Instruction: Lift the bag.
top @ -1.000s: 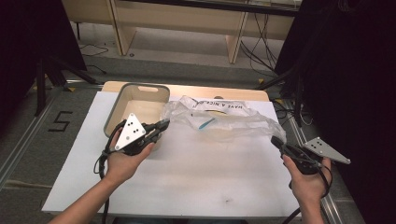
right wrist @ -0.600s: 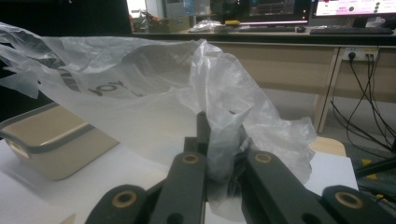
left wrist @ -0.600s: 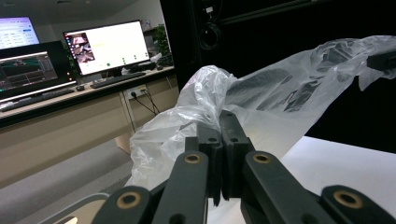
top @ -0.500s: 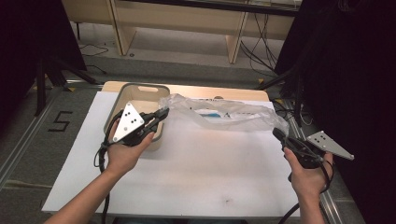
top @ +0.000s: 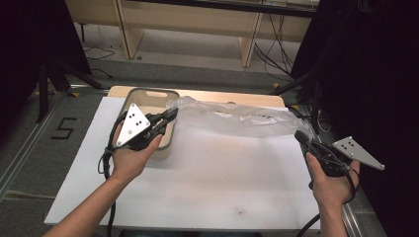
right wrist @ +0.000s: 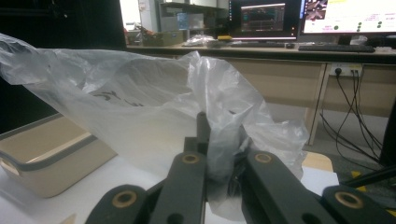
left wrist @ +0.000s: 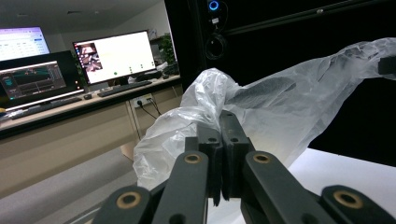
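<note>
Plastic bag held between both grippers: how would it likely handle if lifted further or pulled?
The plastic bag is probably very floppy: it sags and crumples between the left gripper and right gripper. It looks light and thin, being see-through. It may slip or tear if pulled hard.

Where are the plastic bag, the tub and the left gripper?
plastic bag (top: 232, 118), high view, middle of its stretched film.
tub (top: 169, 139), high view, right wall.
left gripper (top: 173, 114), high view, jaw tips.

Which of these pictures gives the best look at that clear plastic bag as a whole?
The high view: the plastic bag is stretched between both grippers above the table. The left gripper view shows one bunched end pinched in shut jaws; the right gripper view shows the other end, with faint print.
</note>
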A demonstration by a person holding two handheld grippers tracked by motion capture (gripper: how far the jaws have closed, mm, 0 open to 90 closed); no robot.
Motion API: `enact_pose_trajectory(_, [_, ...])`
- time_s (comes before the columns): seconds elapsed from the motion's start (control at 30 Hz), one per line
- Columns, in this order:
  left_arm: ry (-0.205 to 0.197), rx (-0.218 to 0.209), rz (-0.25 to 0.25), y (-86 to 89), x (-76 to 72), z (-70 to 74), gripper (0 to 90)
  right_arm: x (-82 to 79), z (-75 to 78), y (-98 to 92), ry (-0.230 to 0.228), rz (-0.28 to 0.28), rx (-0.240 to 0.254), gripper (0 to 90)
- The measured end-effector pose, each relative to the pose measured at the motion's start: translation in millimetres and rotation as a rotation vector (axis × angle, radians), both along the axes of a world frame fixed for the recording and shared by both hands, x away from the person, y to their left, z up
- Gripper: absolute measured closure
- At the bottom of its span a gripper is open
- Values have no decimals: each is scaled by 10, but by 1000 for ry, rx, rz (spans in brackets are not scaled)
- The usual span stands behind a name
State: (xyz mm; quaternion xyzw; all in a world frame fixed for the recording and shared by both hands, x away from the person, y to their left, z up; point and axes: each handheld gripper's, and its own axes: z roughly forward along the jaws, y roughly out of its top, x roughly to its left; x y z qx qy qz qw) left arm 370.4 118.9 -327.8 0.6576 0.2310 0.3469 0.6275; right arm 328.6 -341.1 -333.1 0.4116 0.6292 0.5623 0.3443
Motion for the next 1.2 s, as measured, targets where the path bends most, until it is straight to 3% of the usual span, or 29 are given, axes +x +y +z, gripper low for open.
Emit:
enact_pose_trajectory(0.2, [-18,-16,0,-14,-9,49,887,-17,24,-6,-15,-2,12,888])
enact_pose_trajectory(0.3, [-8,-6,2,-16,12,35,886,0,20,4,-9,2,6,887])
enact_pose_trajectory(0.43, [24,24,-3,-9,20,-72,883,20,-49,-11,30,11,-13,883])
enact_pose_trajectory(0.63, [61,35,-1,27,40,-185,872,5,-193,-54,90,17,-34,871])
enact_pose_trajectory(0.9, [117,100,0,-67,150,-319,856,113,-344,40,129,16,-65,855])
enact_pose_trajectory(1.2, [180,135,22,-200,349,-512,832,317,-464,182,158,-8,-98,829])
